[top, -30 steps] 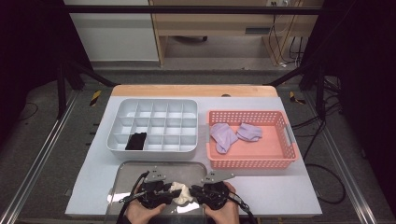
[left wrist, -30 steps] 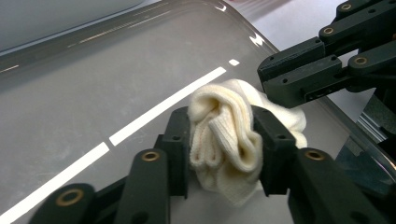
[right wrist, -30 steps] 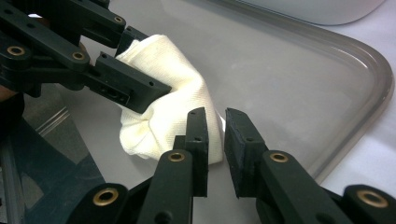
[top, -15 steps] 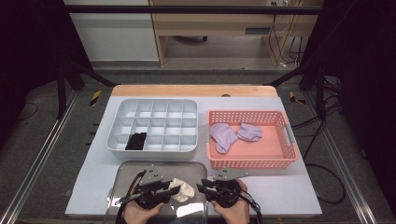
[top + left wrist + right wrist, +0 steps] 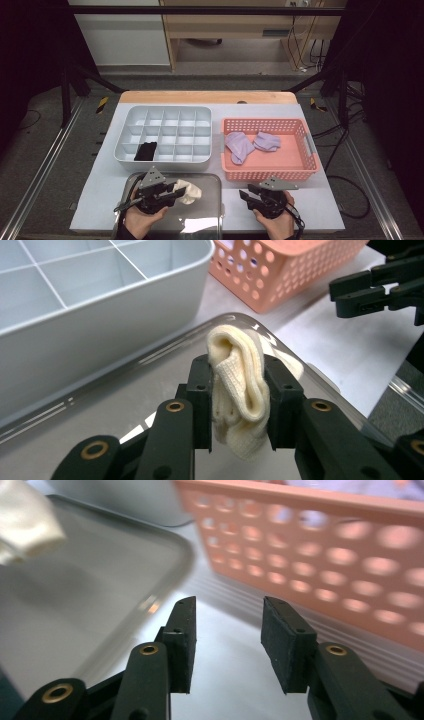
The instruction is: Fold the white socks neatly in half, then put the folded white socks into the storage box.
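Observation:
A folded cream sock (image 5: 240,385) is pinched between the jaws of my left gripper (image 5: 239,405), which is shut on it just above the metal tray (image 5: 200,220). From above, the same cream sock (image 5: 187,191) sticks out to the right of the left gripper (image 5: 172,192). My right gripper (image 5: 227,640) is open with nothing between its fingers; it hovers over the white table beside the tray's right rim (image 5: 170,575). In the high view the right gripper (image 5: 247,196) sits in front of the pink basket (image 5: 305,172).
A grey divided organizer (image 5: 165,160) stands behind the tray, with a black item (image 5: 145,151) in a front-left cell. The pink basket holds two purple socks (image 5: 239,146) (image 5: 267,141). The table's front edge lies close below both hands.
My right gripper has let go of the cream sock and moved right, off the tray to the table in front of the basket. The left gripper keeps the sock.

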{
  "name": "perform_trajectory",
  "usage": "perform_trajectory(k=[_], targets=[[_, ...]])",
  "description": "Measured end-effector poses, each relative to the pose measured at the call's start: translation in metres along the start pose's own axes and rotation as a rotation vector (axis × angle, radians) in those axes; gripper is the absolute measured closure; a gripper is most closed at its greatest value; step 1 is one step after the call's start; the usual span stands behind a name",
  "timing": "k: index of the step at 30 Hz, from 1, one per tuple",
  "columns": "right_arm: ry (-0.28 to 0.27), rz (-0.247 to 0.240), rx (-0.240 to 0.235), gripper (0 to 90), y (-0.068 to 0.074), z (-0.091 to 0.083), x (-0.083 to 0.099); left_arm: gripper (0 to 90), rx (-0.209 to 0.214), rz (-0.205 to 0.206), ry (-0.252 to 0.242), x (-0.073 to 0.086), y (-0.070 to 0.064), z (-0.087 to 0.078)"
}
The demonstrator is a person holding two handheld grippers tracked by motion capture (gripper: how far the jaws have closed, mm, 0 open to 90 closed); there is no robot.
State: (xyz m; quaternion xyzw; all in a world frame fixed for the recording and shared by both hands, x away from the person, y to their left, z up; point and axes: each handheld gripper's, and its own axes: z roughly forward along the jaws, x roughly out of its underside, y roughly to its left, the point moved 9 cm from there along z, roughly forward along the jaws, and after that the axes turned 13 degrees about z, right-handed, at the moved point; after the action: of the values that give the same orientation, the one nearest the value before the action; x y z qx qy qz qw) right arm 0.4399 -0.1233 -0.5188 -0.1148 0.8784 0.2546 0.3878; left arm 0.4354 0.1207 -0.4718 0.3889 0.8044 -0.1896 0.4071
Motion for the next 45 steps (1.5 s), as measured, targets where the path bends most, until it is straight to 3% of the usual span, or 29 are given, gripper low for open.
perform_trajectory(k=[5, 10, 18, 30, 36, 45], targets=[[-0.03, 0.006, 0.07, 55.2, -0.022, -0.011, -0.003, 68.1, -0.028, -0.002, -0.006, -0.002, 0.008, -0.002], [-0.017, 0.017, 0.098, 54.5, -0.037, -0.016, 0.003, 68.0, -0.044, -0.014, -0.012, -0.002, 0.017, -0.005], [-0.039, 0.027, 0.163, 51.1, -0.059, -0.027, 0.001, 67.8, -0.085, -0.059, -0.051, -0.01, 0.046, -0.026], [-0.043, 0.033, 0.193, 48.9, -0.071, -0.037, 0.004, 67.7, -0.146, -0.062, -0.086, -0.034, 0.073, -0.036], [-0.042, 0.038, 0.199, 48.0, -0.072, -0.037, 0.005, 67.7, -0.162, -0.08, -0.095, -0.041, 0.084, -0.034], [-0.041, 0.02, 0.192, 46.8, -0.069, -0.037, 0.005, 67.7, -0.206, -0.085, -0.07, -0.043, 0.103, -0.024]])
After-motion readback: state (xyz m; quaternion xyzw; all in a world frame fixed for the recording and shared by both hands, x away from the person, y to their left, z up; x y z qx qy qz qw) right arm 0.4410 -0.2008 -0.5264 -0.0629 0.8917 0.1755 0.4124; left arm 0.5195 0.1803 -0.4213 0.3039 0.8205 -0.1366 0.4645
